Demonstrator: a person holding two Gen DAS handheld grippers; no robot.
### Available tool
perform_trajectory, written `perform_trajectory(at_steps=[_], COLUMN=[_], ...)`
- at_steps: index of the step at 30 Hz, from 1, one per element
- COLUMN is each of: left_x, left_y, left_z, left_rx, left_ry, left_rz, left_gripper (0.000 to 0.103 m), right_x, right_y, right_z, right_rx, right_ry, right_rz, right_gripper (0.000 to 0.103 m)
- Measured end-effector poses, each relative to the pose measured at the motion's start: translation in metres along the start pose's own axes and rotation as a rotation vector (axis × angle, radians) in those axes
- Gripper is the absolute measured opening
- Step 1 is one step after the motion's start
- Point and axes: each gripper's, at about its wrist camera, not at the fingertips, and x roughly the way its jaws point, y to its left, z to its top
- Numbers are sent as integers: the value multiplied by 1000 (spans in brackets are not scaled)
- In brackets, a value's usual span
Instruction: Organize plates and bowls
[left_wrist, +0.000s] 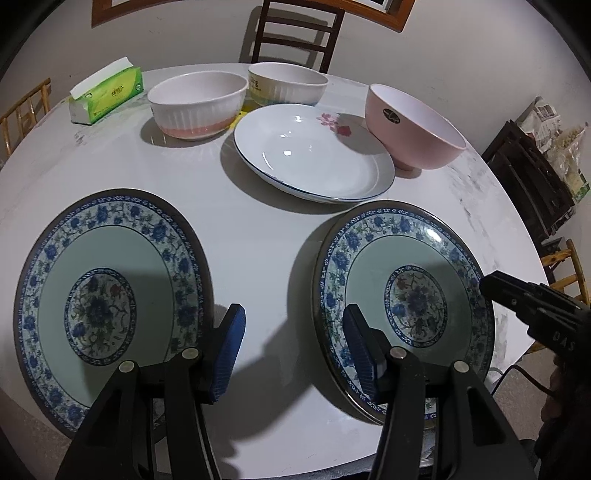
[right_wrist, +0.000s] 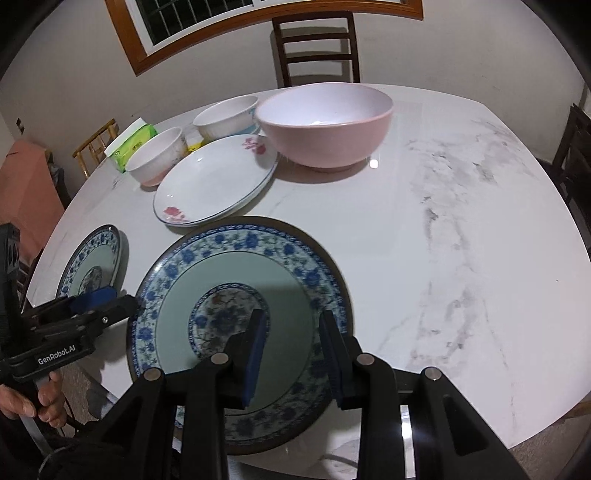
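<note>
Two blue-patterned plates lie at the near table edge, one at left and one at right. My left gripper is open over the bare table between them. My right gripper is open and hovers over the right blue plate; it grips nothing. A white plate with a red flower lies mid-table. Behind it stand a pink bowl, a ribbed white-and-pink bowl and a white-and-yellow bowl.
A green tissue pack lies at the back left of the white marble table. Dark and wooden chairs stand around the table. The table's right half shows only marble veining.
</note>
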Motion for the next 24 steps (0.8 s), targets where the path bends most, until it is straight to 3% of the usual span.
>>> perform_trajectory(at_steps=[14, 24], left_x=[6, 14], left_y=[4, 4], left_z=[2, 5], left_rx=[-13, -18], left_ry=[15, 52], left_rz=[-36, -101], left_gripper=[51, 47], right_x=[11, 21], right_y=[-28, -45], right_z=[0, 0], right_rx=[44, 80], right_ry=[21, 55], right_rz=[15, 121], right_gripper=[30, 30])
